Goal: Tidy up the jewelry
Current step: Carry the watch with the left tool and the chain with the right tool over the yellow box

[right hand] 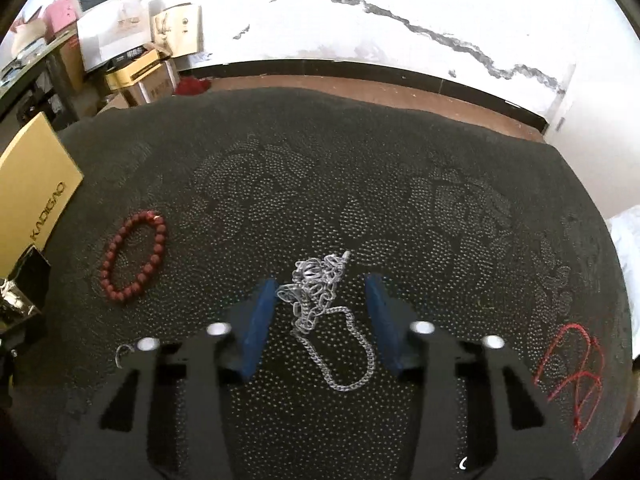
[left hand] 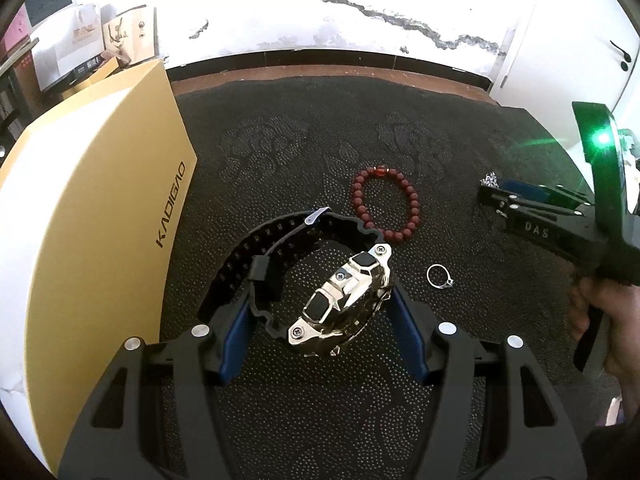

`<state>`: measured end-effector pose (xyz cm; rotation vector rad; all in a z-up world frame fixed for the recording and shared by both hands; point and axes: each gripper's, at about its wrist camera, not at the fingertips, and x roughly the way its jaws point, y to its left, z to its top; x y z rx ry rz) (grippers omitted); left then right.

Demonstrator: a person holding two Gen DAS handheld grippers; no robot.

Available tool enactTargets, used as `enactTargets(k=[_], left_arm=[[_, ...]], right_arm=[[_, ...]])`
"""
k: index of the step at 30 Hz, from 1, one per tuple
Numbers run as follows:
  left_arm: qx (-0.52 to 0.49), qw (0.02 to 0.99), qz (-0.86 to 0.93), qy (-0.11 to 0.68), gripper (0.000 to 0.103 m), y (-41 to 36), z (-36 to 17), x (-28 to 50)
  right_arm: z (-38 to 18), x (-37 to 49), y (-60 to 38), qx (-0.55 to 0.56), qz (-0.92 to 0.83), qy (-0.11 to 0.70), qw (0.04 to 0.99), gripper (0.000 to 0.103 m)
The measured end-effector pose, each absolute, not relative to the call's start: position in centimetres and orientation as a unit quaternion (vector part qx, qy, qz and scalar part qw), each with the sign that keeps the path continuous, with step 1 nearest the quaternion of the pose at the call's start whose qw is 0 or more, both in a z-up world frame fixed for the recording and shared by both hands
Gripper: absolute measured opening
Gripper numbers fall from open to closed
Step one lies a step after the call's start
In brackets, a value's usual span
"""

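Between the blue pads of the left gripper (left hand: 322, 296) sits a watch (left hand: 344, 292), silver case against the right pad and black strap against the left, so the jaws are clamped on it. Just beyond it on the black dotted cloth (left hand: 360, 128) lies a ring of dark red beads (left hand: 386, 204), with a small silver ring (left hand: 439, 276) near the watch case, apart from it. A tan box (left hand: 100, 220) stands at the cloth's left edge. The right gripper (right hand: 320, 282) has its jaws spread wide, both pads clear of the silver chain (right hand: 320, 308) heaped between them on the cloth. A red cord (right hand: 576, 368) lies further to the right
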<state>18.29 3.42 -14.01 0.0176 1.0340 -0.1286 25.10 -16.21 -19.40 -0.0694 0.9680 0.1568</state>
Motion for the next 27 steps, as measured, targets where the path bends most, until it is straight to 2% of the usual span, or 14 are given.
enactTargets(k=[9,18,27], left_arm=[[0.011,0.870,-0.062,0.490,0.062,3.2,-13.7,18.5],[0.004,0.877,-0.064,0.476,0.062,3.6,-11.8,17.5],[-0.015,0.880,-0.063,0.471,0.062,5.9,-5.2,14.8]], right_arm=[[-17.8,23.6,-15.6,-0.030,0.074,0.458,0.885,0.011],[-9.7,18.9,-14.1,-0.015,0.095,0.415,0.905,0.011],[-1.6,13.0,-11.5,-0.002,0.107,0.399,0.911,0.011]])
